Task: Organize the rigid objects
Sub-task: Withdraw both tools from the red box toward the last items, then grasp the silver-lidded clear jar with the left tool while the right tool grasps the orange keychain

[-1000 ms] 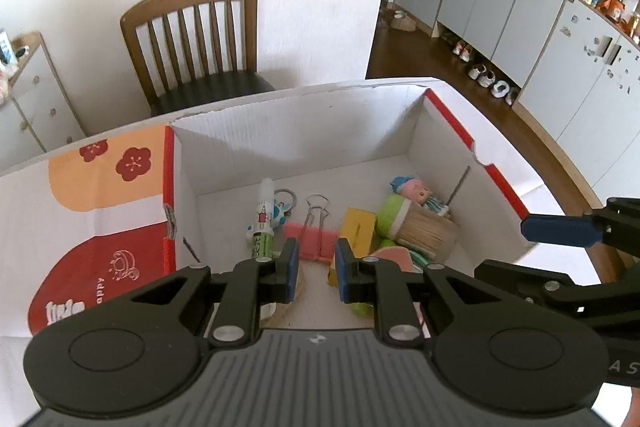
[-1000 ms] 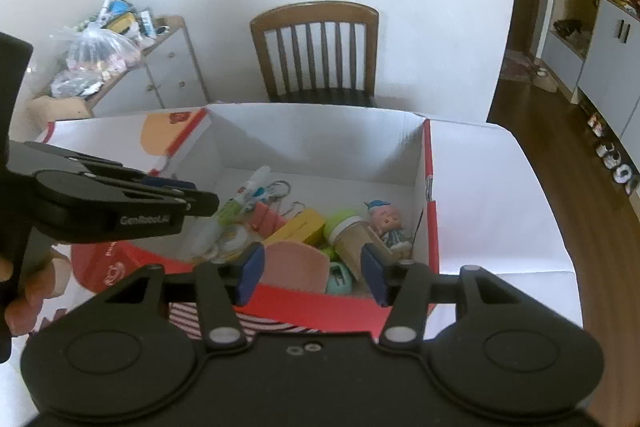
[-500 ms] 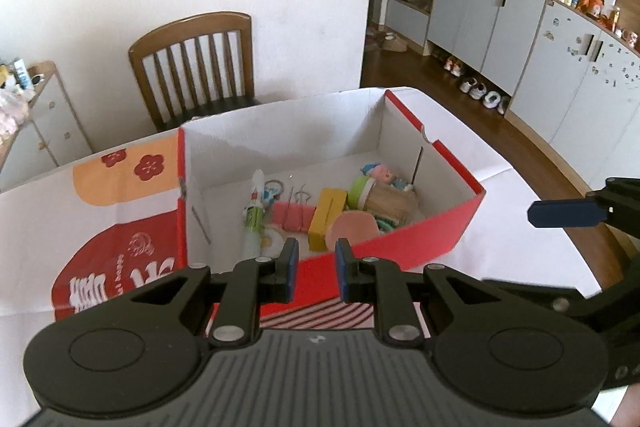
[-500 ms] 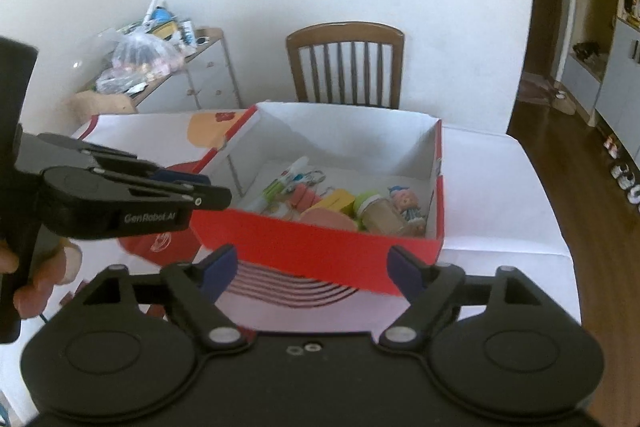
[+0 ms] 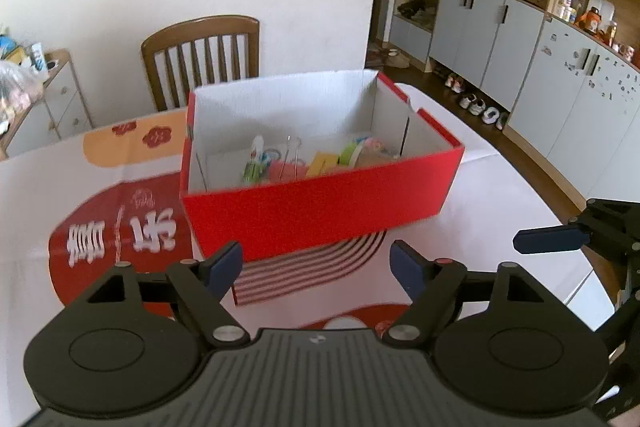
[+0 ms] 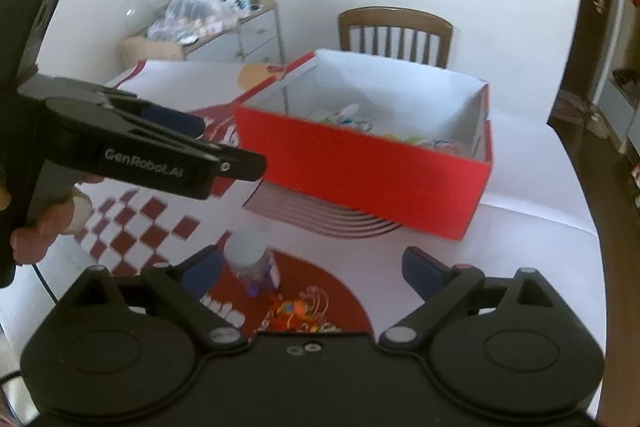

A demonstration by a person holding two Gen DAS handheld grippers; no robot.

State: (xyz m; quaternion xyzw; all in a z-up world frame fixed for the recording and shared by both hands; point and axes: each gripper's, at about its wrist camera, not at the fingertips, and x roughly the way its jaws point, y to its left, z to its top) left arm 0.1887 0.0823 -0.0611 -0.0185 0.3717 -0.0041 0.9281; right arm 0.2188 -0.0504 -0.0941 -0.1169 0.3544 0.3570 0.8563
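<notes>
A red cardboard box [image 5: 320, 211] with white inner walls stands on the table, seen too in the right wrist view [image 6: 360, 179]. Inside lie a glue stick [image 5: 254, 163], pink clips [image 5: 286, 169], a yellow block [image 5: 322, 163] and other small items. My left gripper [image 5: 316, 267] hangs before the box's near wall, its jaws opening with nothing between them. My right gripper [image 6: 312, 267] is also opening, wide and empty. Below it, close to its left finger, a small white-capped bottle [image 6: 250, 259] lies on the table, blurred.
A red-and-white printed sheet [image 5: 120, 235] covers the table around the box. A wooden chair [image 5: 200, 55] stands behind the table. A hand [image 6: 36, 227] holds my left gripper [image 6: 216, 143] at the left of the right wrist view. Cabinets [image 5: 520, 47] line the right wall.
Both grippers have drawn back from above the box to the table in front of it. The left jaws went from shut to open, and the right jaws spread wider.
</notes>
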